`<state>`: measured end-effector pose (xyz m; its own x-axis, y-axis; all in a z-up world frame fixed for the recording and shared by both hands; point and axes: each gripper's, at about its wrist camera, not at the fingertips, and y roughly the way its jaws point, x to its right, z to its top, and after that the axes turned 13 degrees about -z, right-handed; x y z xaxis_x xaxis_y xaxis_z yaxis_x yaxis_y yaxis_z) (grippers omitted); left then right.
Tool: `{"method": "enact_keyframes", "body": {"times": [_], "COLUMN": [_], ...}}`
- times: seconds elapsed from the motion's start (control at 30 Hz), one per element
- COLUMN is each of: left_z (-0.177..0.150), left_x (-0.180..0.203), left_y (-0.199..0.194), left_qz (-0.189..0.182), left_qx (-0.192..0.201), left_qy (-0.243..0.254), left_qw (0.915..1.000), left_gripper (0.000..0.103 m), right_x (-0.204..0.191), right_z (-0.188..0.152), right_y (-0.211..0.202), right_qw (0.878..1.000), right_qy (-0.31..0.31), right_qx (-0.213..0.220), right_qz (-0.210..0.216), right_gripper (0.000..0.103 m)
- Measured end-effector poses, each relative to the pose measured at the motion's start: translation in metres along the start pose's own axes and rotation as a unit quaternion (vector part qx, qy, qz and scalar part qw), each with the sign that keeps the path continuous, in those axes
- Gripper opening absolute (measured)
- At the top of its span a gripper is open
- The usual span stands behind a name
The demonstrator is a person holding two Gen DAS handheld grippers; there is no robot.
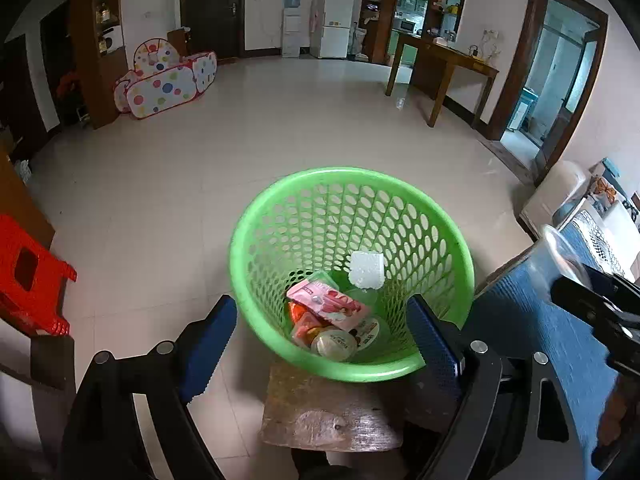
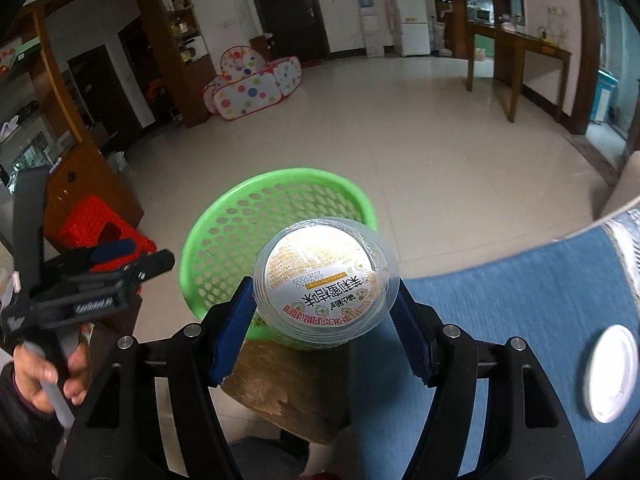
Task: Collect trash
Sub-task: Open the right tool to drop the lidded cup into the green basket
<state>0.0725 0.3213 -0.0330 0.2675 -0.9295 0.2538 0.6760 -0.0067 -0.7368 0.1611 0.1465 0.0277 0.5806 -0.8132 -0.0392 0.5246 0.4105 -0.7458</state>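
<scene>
A green perforated basket (image 1: 280,236) stands on a worn wooden stool (image 1: 332,412) and holds several pieces of trash: a pink wrapper (image 1: 328,304), a white foam square (image 1: 366,270), orange packets and round lidded cups. My left gripper (image 1: 320,344) is open and empty, its blue pads on either side of the basket's near rim. My right gripper (image 2: 324,312) is shut on a clear plastic cup with a printed lid (image 2: 324,276), held over the near rim of the basket (image 2: 224,232). The left gripper (image 2: 100,276) also shows in the right wrist view.
A blue-covered table (image 2: 520,320) lies to the right with a white round lid (image 2: 610,374) on it. A red plastic stool (image 1: 28,280) stands at the left. A wooden table (image 1: 444,64), a polka-dot play tent (image 1: 168,80) and shelves stand farther off on the tiled floor.
</scene>
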Motion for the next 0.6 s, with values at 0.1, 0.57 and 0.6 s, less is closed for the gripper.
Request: {"method": "enact_keyframes", "body": {"times": [0.1,0.57,0.6], "left_z": [-0.004,-0.012,-0.012], "left_x": [-0.007,-0.023,-0.021], "left_y": [-0.002,-0.004,-0.003], "left_qz": [0.002,0.007,0.005], "left_qx": [0.0,-0.005,-0.005], "left_qy": [-0.008,-0.027,-0.026], "left_qw": [1.0,0.9996,0.9996], "left_gripper": [0.083,0.084,0.084], "right_x": [-0.013,-0.022,-0.022], "right_z": [0.008,0.017,0.016], "right_y": [0.017,0.024,0.022], "right_qw": [1.0,1.0,1.0], "right_qy": [-0.002,0.011,0.012], "right_qx": [-0.013,-0.012,-0.01], "right_qz": [0.007,0.018,0.015], "right_gripper": [0.067,0.077,0.077]}}
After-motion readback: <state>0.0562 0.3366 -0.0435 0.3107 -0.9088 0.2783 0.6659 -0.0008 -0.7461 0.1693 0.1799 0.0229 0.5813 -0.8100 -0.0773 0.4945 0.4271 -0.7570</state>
